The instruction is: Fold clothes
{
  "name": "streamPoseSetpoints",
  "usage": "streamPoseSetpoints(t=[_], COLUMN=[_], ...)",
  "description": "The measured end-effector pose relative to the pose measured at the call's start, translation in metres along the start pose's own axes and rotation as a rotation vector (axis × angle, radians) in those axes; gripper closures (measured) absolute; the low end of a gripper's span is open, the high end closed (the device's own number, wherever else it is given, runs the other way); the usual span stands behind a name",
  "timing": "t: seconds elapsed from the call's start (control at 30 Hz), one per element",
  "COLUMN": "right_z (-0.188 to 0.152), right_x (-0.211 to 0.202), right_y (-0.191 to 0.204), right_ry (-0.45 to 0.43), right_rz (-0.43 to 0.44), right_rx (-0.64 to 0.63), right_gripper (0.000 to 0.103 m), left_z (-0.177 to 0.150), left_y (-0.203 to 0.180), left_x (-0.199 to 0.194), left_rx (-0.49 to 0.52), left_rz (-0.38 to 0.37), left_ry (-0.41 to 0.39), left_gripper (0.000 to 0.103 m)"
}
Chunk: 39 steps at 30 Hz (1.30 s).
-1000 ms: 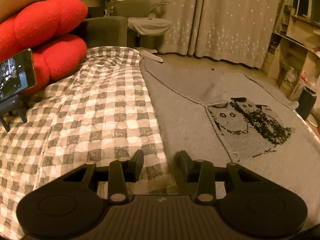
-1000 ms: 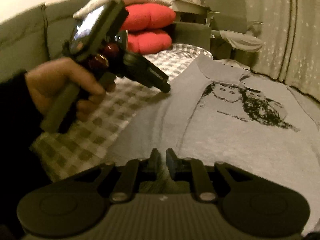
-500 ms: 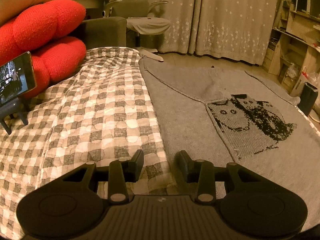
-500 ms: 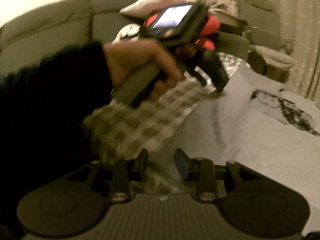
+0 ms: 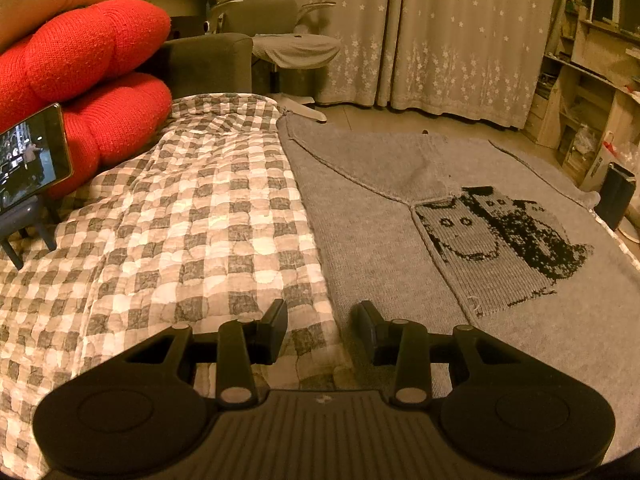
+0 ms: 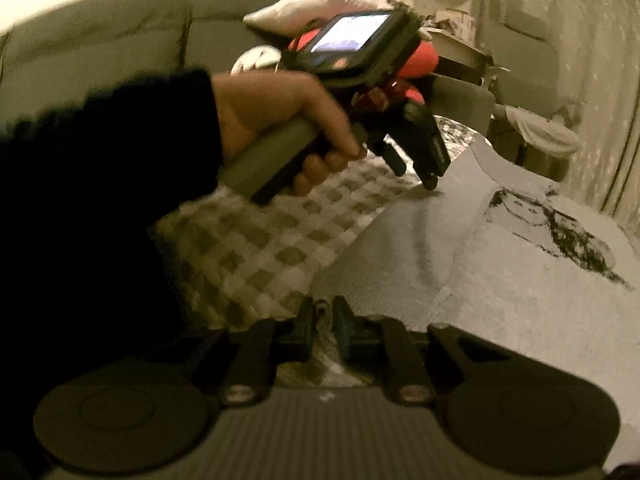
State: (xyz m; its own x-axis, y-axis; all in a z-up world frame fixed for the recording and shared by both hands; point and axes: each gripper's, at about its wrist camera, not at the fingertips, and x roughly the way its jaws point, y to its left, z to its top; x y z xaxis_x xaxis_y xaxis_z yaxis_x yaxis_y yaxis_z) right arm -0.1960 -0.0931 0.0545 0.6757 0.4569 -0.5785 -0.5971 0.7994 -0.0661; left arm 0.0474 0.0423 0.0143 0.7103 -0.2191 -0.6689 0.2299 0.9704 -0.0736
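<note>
Across the bed, the sweater (image 5: 380, 216) is lying flat beside the checked quilt (image 5: 180, 240), spread so its edges can be reached for folding. Left gripper (image 5: 320, 320) is hovering released, straddling the sweater's edge, likely to grasp it. Right gripper (image 6: 322, 320) is nearly clenched near the hem; whether it is pinching fabric, I cannot tell.

1 grey sweater (image 5: 372, 236), 1 checked quilt (image 5: 192, 232), 2 red cushions (image 5: 84, 52) (stacked), 1 phone (image 5: 30, 160), 2 grippers (image 5: 320, 320).
</note>
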Motion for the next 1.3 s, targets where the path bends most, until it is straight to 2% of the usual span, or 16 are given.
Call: streamPoseSetpoints(t=[0.13,0.27,0.5,0.63,0.87,1.03,1.17,1.3], right_z=[0.005,-0.003,-0.004,-0.004,-0.003,0.005,0.008,-0.003], right_x=[-0.009,0.003,0.005,0.004,-0.002,-0.013,-0.015,0.001], right_y=[-0.003,-0.004,-0.003,-0.001,-0.001,-0.006,-0.015,-0.025], right_ry=[-0.029,0.021,0.031,0.037,0.038,-0.008,-0.031,0.053], right_rz=[0.019,0.027,0.024,0.034,0.059,0.063,0.043,-0.021], right_rx=[0.050,0.063,0.069,0.061,0.084,0.114,0.153,0.185], right_gripper=[0.092,0.092,0.091,0.085,0.085,0.085,0.085,0.085], left_z=[0.000,0.000,0.001,0.001,0.001,0.002,0.003,0.001], left_y=[-0.001,-0.002,-0.001,-0.001,0.001,0.001,-0.001,-0.013], left_x=[0.000,0.000,0.000,0.000,0.000,-0.005,-0.010,-0.010], left_rx=[0.002,0.010,0.009,0.014,0.011,0.017,0.019,0.055], left_rz=[0.003,0.010,0.014,0.017,0.020,0.018,-0.013,-0.073], left_ry=[0.001,0.002,0.002,0.001,-0.002,-0.024,-0.053,-0.051], left_gripper=[0.066,0.066,0.066,0.066,0.066,0.066,0.066,0.066])
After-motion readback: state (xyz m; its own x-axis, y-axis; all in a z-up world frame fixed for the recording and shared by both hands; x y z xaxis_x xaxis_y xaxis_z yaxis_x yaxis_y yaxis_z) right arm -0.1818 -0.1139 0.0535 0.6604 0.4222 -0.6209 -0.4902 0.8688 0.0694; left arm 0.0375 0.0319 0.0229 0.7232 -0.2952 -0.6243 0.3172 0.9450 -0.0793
